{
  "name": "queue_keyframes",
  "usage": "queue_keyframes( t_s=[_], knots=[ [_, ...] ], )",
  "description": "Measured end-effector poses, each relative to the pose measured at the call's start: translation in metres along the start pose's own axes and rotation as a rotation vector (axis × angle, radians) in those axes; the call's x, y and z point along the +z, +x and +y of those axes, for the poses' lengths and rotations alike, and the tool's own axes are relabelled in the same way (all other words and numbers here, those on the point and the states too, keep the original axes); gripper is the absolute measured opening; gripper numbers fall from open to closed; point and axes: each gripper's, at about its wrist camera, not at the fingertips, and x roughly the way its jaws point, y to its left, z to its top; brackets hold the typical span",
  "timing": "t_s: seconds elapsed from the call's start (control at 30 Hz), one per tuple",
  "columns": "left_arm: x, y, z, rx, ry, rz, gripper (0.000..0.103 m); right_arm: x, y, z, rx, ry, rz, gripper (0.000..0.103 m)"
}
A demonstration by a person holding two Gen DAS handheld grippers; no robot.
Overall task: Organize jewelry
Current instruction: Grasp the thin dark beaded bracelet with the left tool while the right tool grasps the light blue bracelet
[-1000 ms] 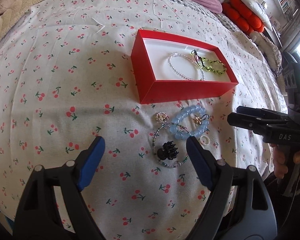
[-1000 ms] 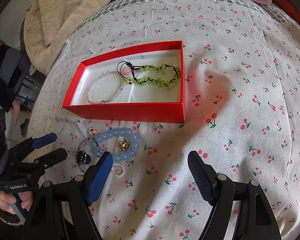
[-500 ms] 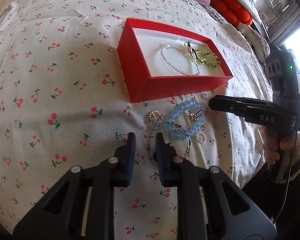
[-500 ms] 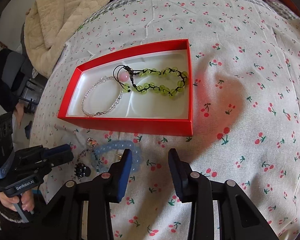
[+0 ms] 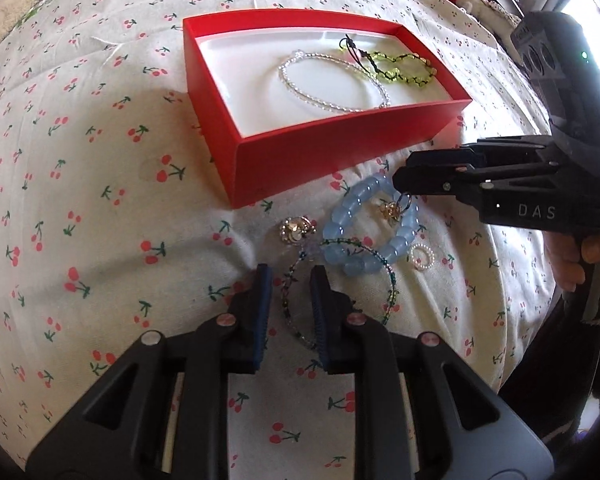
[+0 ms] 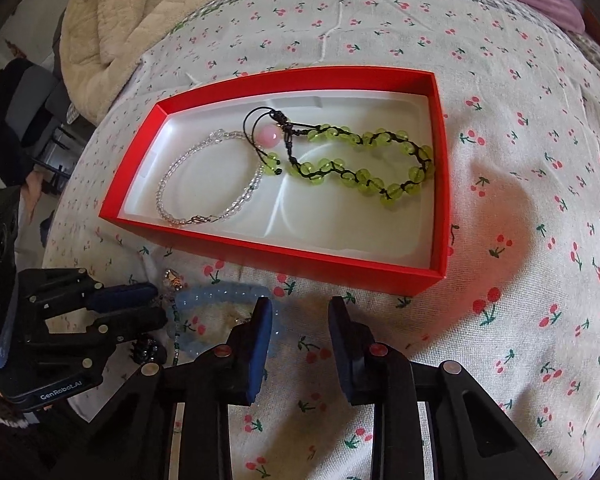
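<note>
left gripper (image 5: 288,280): fingers narrowed since before, straddling thin beaded bracelet (image 5: 388,276) | right gripper (image 6: 298,316): fingers narrowed, empty

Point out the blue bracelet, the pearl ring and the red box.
blue bracelet (image 5: 342,213), left wrist view, on its left beads.
pearl ring (image 5: 421,257), left wrist view, on its loop.
red box (image 6: 320,261), right wrist view, on its near wall.

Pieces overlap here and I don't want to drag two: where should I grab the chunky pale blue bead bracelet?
Take the pale blue bracelet by its far arc beside the red box, from above, one finger inside the ring: it lies flat, and the thin green beaded loop crosses its near side.
</note>
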Motion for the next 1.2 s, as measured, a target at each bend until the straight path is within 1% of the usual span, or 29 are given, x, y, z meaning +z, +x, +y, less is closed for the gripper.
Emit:
queue_keyframes(
  t_s=[0.03,0.07,0.17,0.3,0.5,0.57,0.67,0.83,0.93,1.1,1.2],
  knots=[
    [0.001,0.001,0.000,0.000,0.000,0.000,0.022,0.000,0.003,0.004,-0.003,-0.028,0.015,0.030],
    [0.001,0.001,0.000,-0.002,-0.002,0.000,0.022,-0.001,0.006,0.009,-0.025,-0.055,0.019,0.031],
    [0.002,0.003,-0.001,0.002,0.015,-0.003,0.022,-0.006,0.009,0.026,-0.090,-0.155,0.005,0.032],
    [0.004,0.006,-0.006,0.007,0.021,-0.006,0.022,-0.007,0.013,0.035,-0.126,-0.221,-0.005,0.032],
    [0.003,0.007,-0.014,0.043,0.029,-0.021,0.022,-0.006,0.017,0.040,-0.144,-0.256,-0.015,0.029],
    [0.004,0.008,-0.014,0.044,0.018,-0.022,0.022,-0.007,0.019,0.045,-0.149,-0.266,-0.016,0.024],
    [0.003,0.009,-0.015,0.046,-0.009,-0.026,0.018,-0.012,0.021,0.053,-0.148,-0.276,-0.017,0.017],
    [-0.001,0.008,-0.012,0.049,-0.055,-0.032,0.009,-0.016,0.023,0.062,-0.150,-0.281,-0.013,0.012],
    [-0.004,0.005,-0.007,0.037,-0.085,-0.031,0.005,-0.014,0.021,0.057,-0.140,-0.260,-0.012,0.012],
    [-0.006,0.001,0.005,-0.033,-0.157,-0.018,0.004,-0.014,0.014,0.056,-0.133,-0.234,-0.030,0.012],
    [-0.007,-0.003,0.006,-0.044,-0.176,-0.024,0.004,-0.015,0.005,0.054,-0.109,-0.216,-0.033,0.011]
  ],
)
